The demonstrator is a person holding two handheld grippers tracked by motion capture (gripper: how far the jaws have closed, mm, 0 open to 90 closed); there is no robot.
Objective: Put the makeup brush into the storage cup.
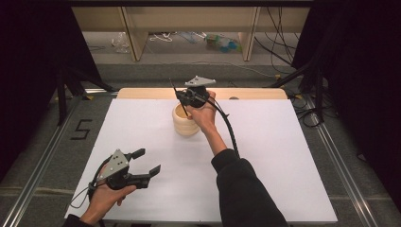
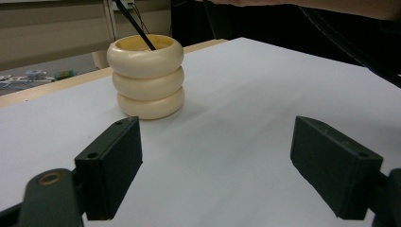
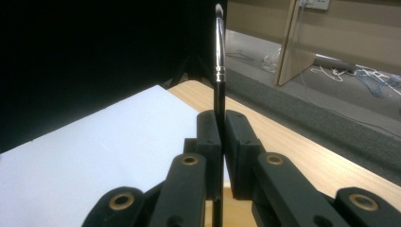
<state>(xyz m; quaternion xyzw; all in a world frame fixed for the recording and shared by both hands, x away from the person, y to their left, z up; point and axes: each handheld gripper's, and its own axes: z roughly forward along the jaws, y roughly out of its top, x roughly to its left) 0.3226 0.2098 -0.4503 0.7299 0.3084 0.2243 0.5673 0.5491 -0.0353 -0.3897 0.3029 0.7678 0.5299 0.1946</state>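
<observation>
while the thin black brush (image 3: 219,71) sits pinched between the pads of your right claw (image 1: 185,100), its lower end reaches down into the cream ribbed holder (image 1: 185,124), which stands on the white desk (image 1: 265,156) toward the far edge, near the middle. your grip is on the handle well below the bristle tip, so the brush can pivot in the pads if it catches the holder's rim. a sideways pull on it could then tip or drag the holder, since nothing steadies it. letting go while the brush leans this steeply may let it lever the holder over or slide out onto the desk. your left claw (image 1: 145,161) rests by the near left corner with its jaws wide and nothing between them, well apart from the holder, too far to brace it.
</observation>
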